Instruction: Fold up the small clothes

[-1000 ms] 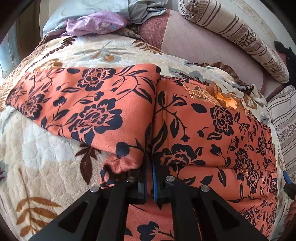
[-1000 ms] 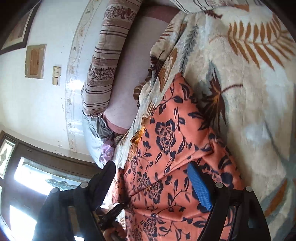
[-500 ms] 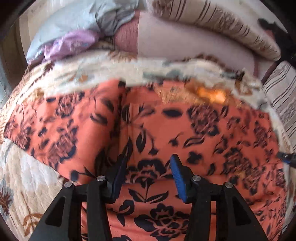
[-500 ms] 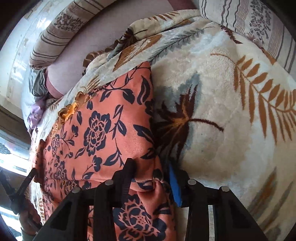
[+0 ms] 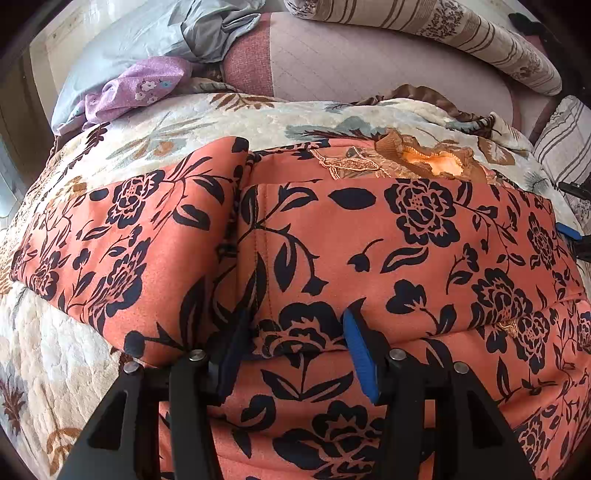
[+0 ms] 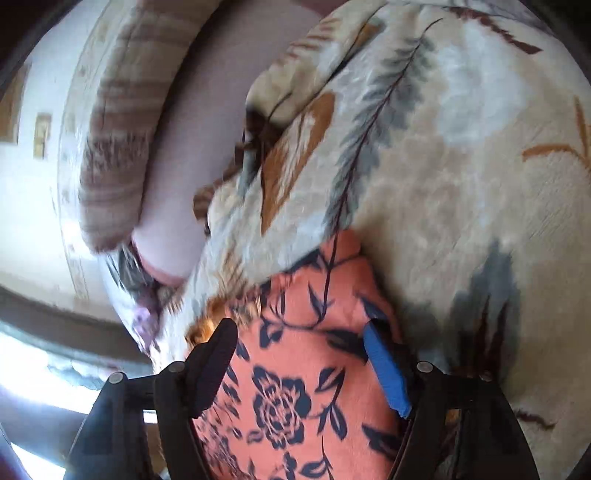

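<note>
An orange garment with a dark floral print (image 5: 369,251) lies spread on a cream leaf-patterned blanket (image 5: 55,350). Its lower part is folded up over the body and one sleeve lies flat to the left (image 5: 122,236). My left gripper (image 5: 293,350) is open, with its jaws just above the folded edge. My right gripper (image 6: 301,365) is open over the garment's right end (image 6: 295,391); that view is blurred. The right gripper's blue pad also shows at the right edge of the left wrist view (image 5: 569,230).
A striped bolster pillow (image 5: 443,33) and a mauve mattress (image 5: 369,70) lie behind the blanket. Grey-blue and purple clothes (image 5: 147,62) are piled at the back left. A wall and window show at the left of the right wrist view (image 6: 33,332).
My left gripper let go of the garment and opened. My right gripper closed on the right edge half a second ago and now stands open. The garment's lower part now lies folded up.
</note>
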